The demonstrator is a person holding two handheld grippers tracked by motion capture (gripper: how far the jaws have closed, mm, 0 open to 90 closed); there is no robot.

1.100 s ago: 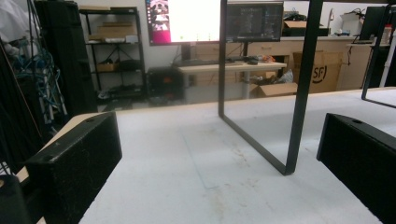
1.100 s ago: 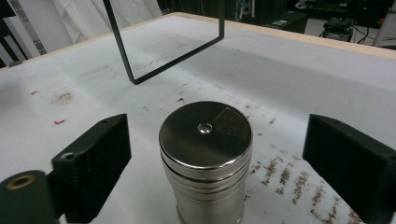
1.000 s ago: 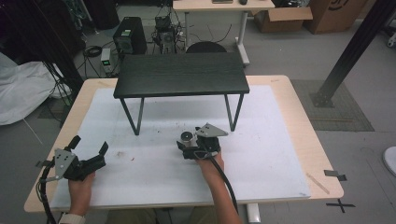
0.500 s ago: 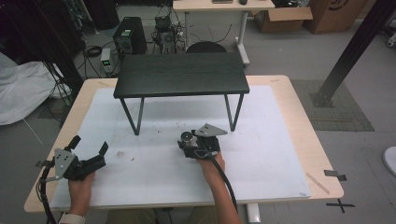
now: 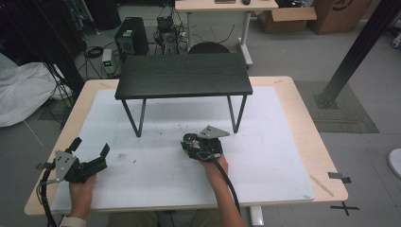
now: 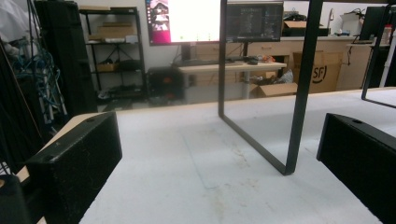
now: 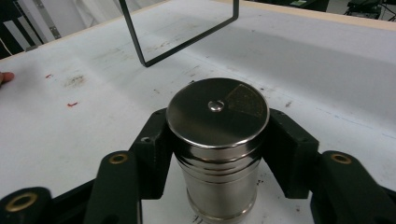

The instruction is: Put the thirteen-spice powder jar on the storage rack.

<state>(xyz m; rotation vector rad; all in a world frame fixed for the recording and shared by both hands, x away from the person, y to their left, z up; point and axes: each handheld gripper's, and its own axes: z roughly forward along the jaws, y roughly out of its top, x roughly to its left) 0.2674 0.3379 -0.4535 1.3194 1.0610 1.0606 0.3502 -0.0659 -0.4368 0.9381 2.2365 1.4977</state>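
Steel canister (image 7: pixel 217 149) clamped between jaws of right tool (image 5: pixel 195 142), upright on surface (image 5: pixel 265 142). Left tool (image 5: pixel 90 147) held wide, nothing between jaws, well apart. Grip best kept level, canister lifted straight, black stand (image 5: pixel 183 75) ahead avoided.

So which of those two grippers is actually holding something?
The right gripper: its jaws clamp a shiny metal cylinder standing on the white mat. The left gripper, near the table's left edge, is open with nothing between its jaws.
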